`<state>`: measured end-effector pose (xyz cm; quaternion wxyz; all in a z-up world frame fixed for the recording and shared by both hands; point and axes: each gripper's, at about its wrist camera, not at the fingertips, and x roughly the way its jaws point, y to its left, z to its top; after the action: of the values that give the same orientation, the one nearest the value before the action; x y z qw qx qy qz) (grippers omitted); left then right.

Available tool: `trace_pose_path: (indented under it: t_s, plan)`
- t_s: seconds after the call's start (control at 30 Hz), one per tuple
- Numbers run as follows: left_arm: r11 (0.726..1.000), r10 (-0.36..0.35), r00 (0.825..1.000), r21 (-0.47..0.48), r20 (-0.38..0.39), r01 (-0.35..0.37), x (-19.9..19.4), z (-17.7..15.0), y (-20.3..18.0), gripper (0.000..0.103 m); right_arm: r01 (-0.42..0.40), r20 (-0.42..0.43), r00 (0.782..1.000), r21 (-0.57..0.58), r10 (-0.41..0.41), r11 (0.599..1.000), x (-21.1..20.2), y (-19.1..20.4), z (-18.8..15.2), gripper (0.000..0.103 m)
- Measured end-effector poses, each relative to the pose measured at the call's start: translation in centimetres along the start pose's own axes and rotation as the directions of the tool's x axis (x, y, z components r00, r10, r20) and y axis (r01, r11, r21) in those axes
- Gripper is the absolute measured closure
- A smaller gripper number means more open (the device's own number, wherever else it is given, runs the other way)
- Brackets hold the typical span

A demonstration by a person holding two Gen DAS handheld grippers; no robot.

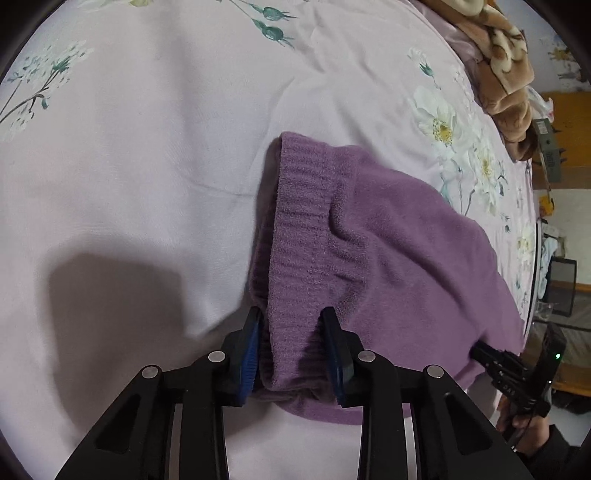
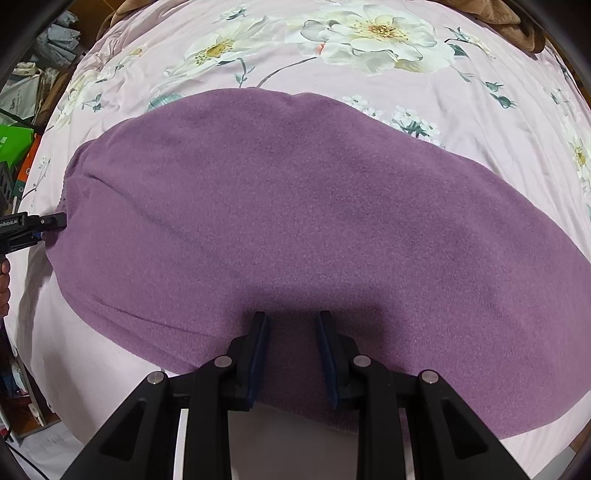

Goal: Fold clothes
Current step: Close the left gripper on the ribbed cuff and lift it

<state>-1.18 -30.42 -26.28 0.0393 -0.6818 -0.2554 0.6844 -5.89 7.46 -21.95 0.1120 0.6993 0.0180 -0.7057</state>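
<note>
A purple fleece garment (image 1: 388,240) (image 2: 295,203) lies spread flat on a pink floral bedsheet (image 1: 129,147). Its ribbed hem (image 1: 303,221) runs toward me at the garment's left end. My left gripper (image 1: 291,325) points down at that hem, which sits between the two blue pads; a thin shadowed gap shows beside the right pad. From the right wrist, the left gripper (image 2: 55,225) appears at the garment's left tip. My right gripper (image 2: 291,325) rests over the near edge, jaws apart, with flat fabric under them. The left wrist view shows the right gripper (image 1: 480,350) at the garment's right corner.
A brown plush blanket (image 1: 506,74) (image 2: 524,26) is heaped at the bed's far edge. A person's hand (image 1: 528,432) holds the right gripper's handle. Boxes and a green bag (image 2: 14,144) crowd the floor left of the bed. Bare sheet lies left of the garment.
</note>
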Motion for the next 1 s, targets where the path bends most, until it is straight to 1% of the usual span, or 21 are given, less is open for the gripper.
trace_pose_path:
  t_s: [0.03, 0.07, 0.13, 0.17, 0.2, 0.23, 0.3, 0.33, 0.37, 0.4, 0.43, 0.47, 0.5, 0.53, 0.6, 0.73, 0.8, 0.9, 0.97, 1.0]
  plan:
    - [1.0, 0.006, 1.0, -0.001, -0.006, -0.006, 0.0, -0.4, 0.3, 0.07, 0.0, 0.0, 1.0, 0.001, 0.0, 1.0, -0.1, 0.1, 0.2, 0.075]
    - [1.0, 0.004, 1.0, -0.013, -0.014, -0.004, 0.7, 0.0, -0.1, 0.067, 0.0, 0.0, 1.0, 0.0, 0.0, 1.0, -0.1, 0.1, 0.4, 0.075]
    - [0.999, -0.017, 1.0, -0.034, -0.017, 0.016, 0.9, -0.4, 0.8, 0.064, 0.0, 0.0, 1.0, -0.003, 0.0, 1.0, -0.3, 0.2, 0.6, 0.075]
    - [0.999, -0.029, 0.999, -0.041, -0.016, 0.028, 0.9, -0.7, 1.2, 0.06, 0.0, 0.0, 1.0, -0.004, 0.0, 1.0, -0.3, 0.3, 0.7, 0.075]
    - [0.998, -0.046, 0.999, -0.04, -0.013, 0.045, 1.0, -0.8, 1.2, 0.052, -0.001, -0.001, 1.0, -0.005, 0.001, 1.0, -0.3, 0.3, 0.8, 0.075]
    - [0.998, -0.062, 0.998, -0.03, -0.011, 0.062, 1.1, -1.1, 1.0, 0.047, -0.001, -0.002, 1.0, -0.006, 0.001, 1.0, -0.3, 0.4, 0.9, 0.075]
    - [0.997, -0.08, 0.997, 0.014, -0.02, 0.08, 1.1, -1.4, 0.5, 0.028, 0.0, -0.004, 1.0, -0.008, 0.0, 1.0, -0.3, 0.5, 1.2, 0.075]
    - [0.996, -0.075, 0.997, 0.041, -0.031, 0.077, 1.2, -1.4, 0.0, 0.028, 0.001, -0.004, 1.0, -0.009, -0.001, 1.0, -0.3, 0.5, 1.3, 0.075]
    - [0.996, -0.051, 0.998, 0.066, -0.048, 0.054, 1.5, -1.2, -0.5, 0.028, 0.002, -0.005, 1.0, -0.01, -0.002, 1.0, -0.4, 0.6, 1.4, 0.075]
    - [0.996, -0.031, 0.998, 0.081, -0.059, 0.036, 1.7, -1.0, -0.9, 0.031, 0.003, -0.005, 1.0, -0.01, -0.003, 1.0, -0.4, 0.6, 1.5, 0.075]
    - [0.997, -0.024, 0.998, 0.071, -0.056, 0.028, 1.5, -0.8, -0.9, 0.039, 0.004, -0.005, 1.0, -0.01, -0.004, 1.0, -0.4, 0.7, 1.6, 0.075]
    - [0.998, -0.017, 0.999, 0.056, -0.05, 0.02, 1.3, -0.7, -0.6, 0.062, 0.003, -0.005, 1.0, -0.01, -0.003, 1.0, -0.5, 0.7, 1.7, 0.075]
    - [0.999, -0.021, 0.999, 0.024, -0.036, 0.022, 0.9, -0.7, 0.1, 0.076, 0.003, -0.005, 1.0, -0.01, -0.003, 1.0, -0.6, 0.8, 1.8, 0.075]
    - [0.999, -0.047, 0.999, -0.006, -0.024, 0.047, 0.5, -0.9, 0.7, 0.077, 0.003, -0.005, 1.0, -0.009, -0.003, 1.0, -0.8, 1.7, 2.0, 0.075]
    - [0.996, -0.081, 0.997, -0.02, 0.0, 0.081, -0.4, -1.4, 1.1, 0.081, 0.002, -0.004, 1.0, -0.007, -0.002, 1.0, -0.9, 1.9, 2.3, 0.075]
    - [0.996, -0.09, 0.995, 0.03, 0.03, 0.089, -1.8, -1.8, -0.7, 0.084, 0.005, -0.002, 1.0, -0.003, -0.005, 1.0, -1.2, 2.2, 2.7, 0.075]
    - [0.994, -0.105, 0.993, 0.037, 0.059, 0.103, -4.5, -3.5, 1.0, 0.085, 0.004, 0.001, 1.0, 0.001, -0.004, 1.0, -1.4, 2.3, 2.9, 0.075]
    - [0.992, -0.118, 0.989, 0.062, 0.086, 0.113, -3.6, -1.7, -0.9, 0.085, 0.007, 0.012, 1.0, 0.011, -0.007, 1.0, -2.0, 2.5, 3.3, 0.075]
    - [0.991, -0.118, 0.989, 0.075, 0.092, 0.111, -1.5, 0.4, -3.8, 0.085, 0.011, 0.02, 1.0, 0.017, -0.011, 1.0, -2.4, 2.6, 3.6, 0.075]
    - [0.991, -0.112, 0.99, 0.077, 0.09, 0.105, -1.3, 0.7, -4.0, 0.085, 0.011, 0.027, 1.0, 0.021, -0.012, 1.0, -2.7, 2.6, 3.7, 0.075]
